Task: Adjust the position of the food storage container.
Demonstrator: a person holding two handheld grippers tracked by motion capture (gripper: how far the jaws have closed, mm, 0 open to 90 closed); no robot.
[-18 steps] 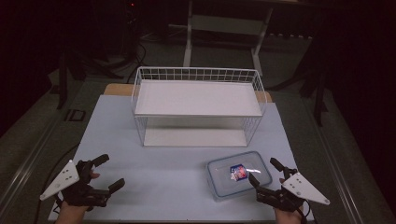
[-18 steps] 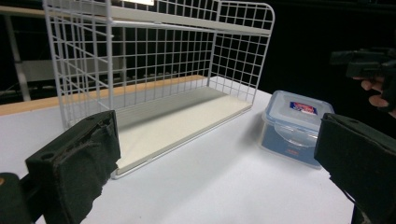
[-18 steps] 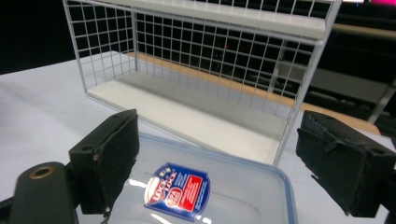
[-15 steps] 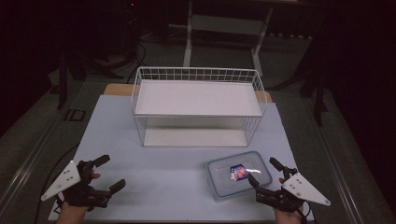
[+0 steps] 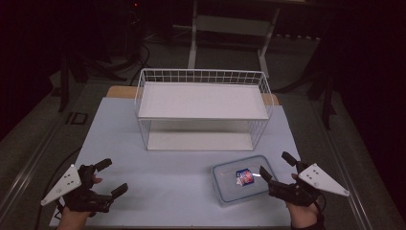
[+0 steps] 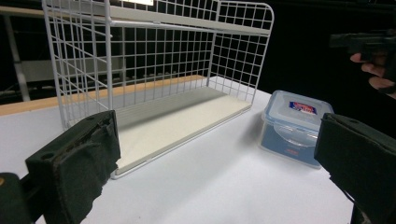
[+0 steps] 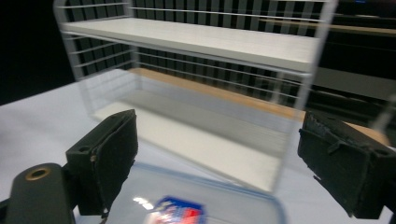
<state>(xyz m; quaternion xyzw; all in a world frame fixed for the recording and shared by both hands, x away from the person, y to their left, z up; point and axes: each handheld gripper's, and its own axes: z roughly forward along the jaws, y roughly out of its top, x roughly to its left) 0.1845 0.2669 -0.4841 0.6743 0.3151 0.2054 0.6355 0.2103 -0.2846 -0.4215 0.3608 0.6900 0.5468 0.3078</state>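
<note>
While apart, left claw (image 5: 108,178) low; right claw (image 5: 277,165), seemingly beside container (image 5: 239,178).

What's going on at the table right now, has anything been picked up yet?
Nothing is held yet. A person has a tool in each hand at the near edge of the table. The right tool is open beside a lidded clear plastic container, not touching it. The left tool is open over bare table at the near left. A white two-tier wire shelf rack stands farther back, both tiers empty.
</note>
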